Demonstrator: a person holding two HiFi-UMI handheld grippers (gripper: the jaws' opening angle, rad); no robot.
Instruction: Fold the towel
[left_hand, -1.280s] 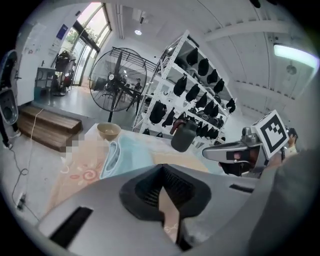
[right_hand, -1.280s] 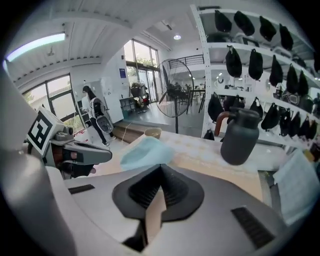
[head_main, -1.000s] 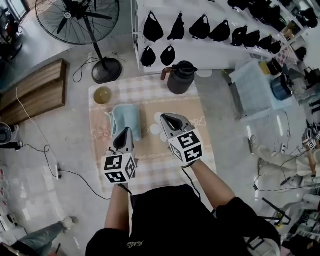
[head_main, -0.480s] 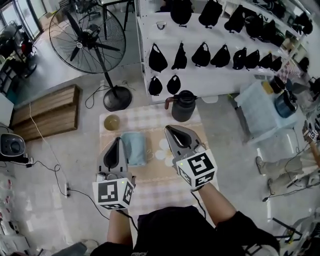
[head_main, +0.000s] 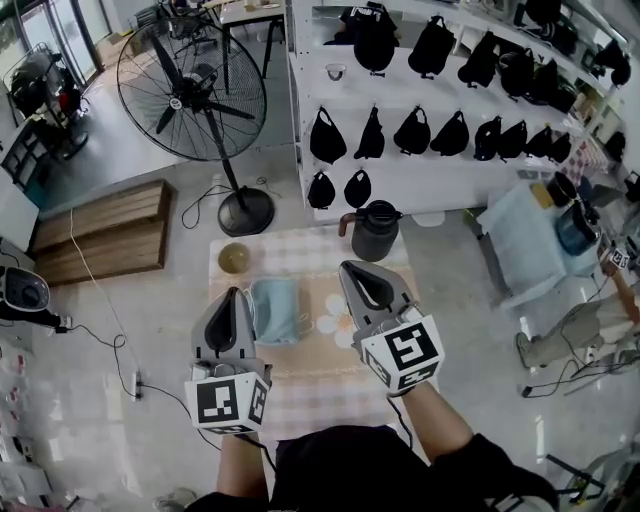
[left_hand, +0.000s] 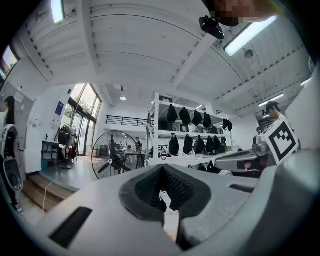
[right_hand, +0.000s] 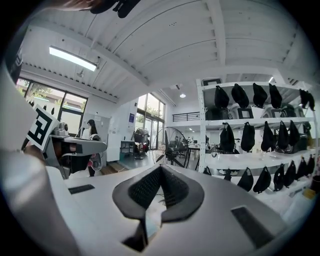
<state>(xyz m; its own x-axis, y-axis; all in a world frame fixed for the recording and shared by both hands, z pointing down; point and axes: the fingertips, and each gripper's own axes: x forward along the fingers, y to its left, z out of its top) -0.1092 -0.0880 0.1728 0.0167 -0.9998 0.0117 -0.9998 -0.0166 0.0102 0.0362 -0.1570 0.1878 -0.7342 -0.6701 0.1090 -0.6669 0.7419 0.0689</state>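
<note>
Towel, light blue and folded into a small rectangle (head_main: 275, 310), lies on a pale checked floor mat (head_main: 310, 390) at the centre of the head view, framed by two grey handheld grippers. The left gripper (head_main: 236, 296), lower left, has its jaws pressed together on nothing. The right gripper (head_main: 352, 270), just right of centre, is likewise closed and empty. A black lidded jug (head_main: 376, 230) and a small tan bowl (head_main: 234, 257) stand at the mat's upper edge.

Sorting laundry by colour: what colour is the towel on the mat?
The towel is pale blue, clearest in the head view.
</note>
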